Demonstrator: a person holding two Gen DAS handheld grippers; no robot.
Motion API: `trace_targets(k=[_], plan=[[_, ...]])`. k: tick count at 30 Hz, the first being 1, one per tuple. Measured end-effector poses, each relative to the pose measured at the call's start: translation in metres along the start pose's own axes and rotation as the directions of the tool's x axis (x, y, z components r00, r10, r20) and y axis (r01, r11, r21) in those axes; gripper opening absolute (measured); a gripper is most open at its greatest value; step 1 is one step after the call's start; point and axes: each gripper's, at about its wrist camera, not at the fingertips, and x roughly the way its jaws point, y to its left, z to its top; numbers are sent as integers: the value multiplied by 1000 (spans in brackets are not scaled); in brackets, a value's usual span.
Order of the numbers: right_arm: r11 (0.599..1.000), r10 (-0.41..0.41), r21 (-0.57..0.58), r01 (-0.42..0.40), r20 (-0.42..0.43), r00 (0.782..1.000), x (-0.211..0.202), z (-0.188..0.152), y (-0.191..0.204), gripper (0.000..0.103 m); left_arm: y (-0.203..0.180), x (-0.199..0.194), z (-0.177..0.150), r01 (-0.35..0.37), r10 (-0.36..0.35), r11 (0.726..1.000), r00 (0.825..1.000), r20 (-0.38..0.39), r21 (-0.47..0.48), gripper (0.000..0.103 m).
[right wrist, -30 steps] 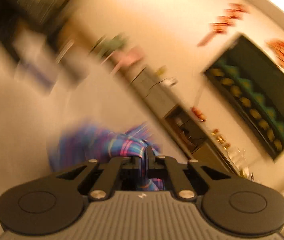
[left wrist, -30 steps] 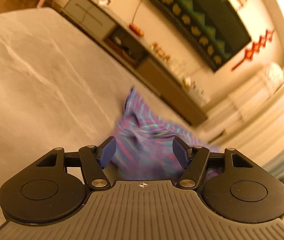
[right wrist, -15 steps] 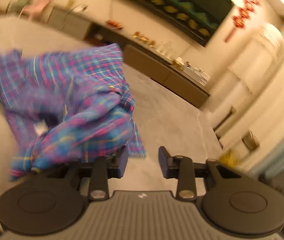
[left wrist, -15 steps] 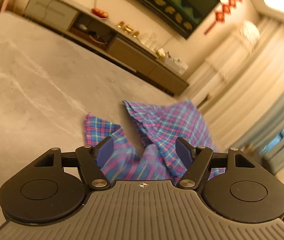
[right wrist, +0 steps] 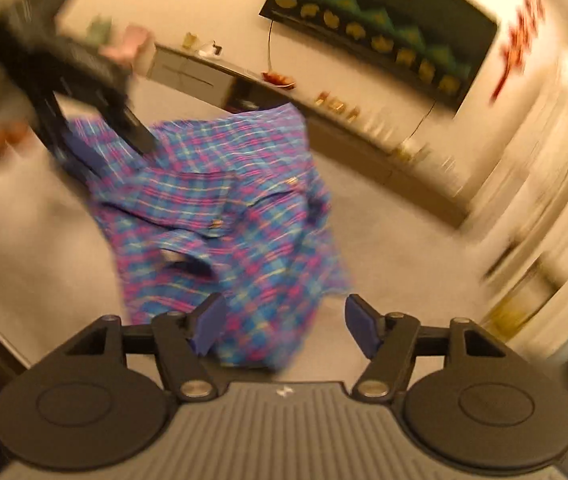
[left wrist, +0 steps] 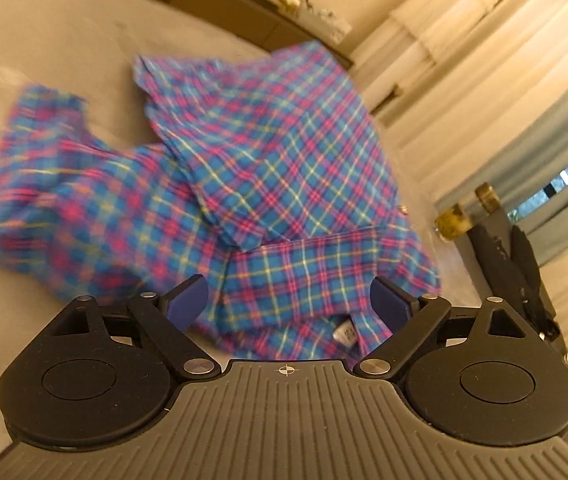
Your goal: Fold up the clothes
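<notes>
On the pale grey marbled tabletop (left wrist: 56,44) lies the rumpled blue-and-pink plaid cotton shirt (left wrist: 268,168) — just released, I judge. Left gripper (left wrist: 288,307) and right gripper (right wrist: 282,326) jaws are opening, gripping nothing — next comes smoothing it flat.

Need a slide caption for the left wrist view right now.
Left gripper, jaws opening with nothing pinched, above the rumpled plaid shirt lying on the pale tabletop.

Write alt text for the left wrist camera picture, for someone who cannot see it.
A rumpled blue, pink and yellow plaid shirt lies on a pale grey marbled tabletop, partly blurred at its left side. In the foreground the black left gripper with blue pads is opening, its jaws wide over the shirt's near edge, gripping nothing. Cream curtains hang behind.
</notes>
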Motion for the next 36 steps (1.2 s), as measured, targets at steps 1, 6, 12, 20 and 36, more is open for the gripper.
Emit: trace_targets(k=[1,6,12,20,36], plan=[[999,17,37,-17,-13,1000,6,-2,-4,66,0,13,3,13,-13,1000,1000,-17,3,78],[982,103,168,-87,-86,991,27,-13,-17,5,3,37,10,9,-9,1000,1000,-8,-4,0],[891,224,358,-279,187,956,-21,32,-66,2,-16,-50,37,197,-192,980,961,201,-7,0],[778,335,313,-545,527,781,-87,143,-113,2,-97,-219,100,256,-315,949,808,497,186,0],[864,105,492,-106,29,994,34,51,-39,58,68,-65,61,-344,279,899,927,251,271,44]])
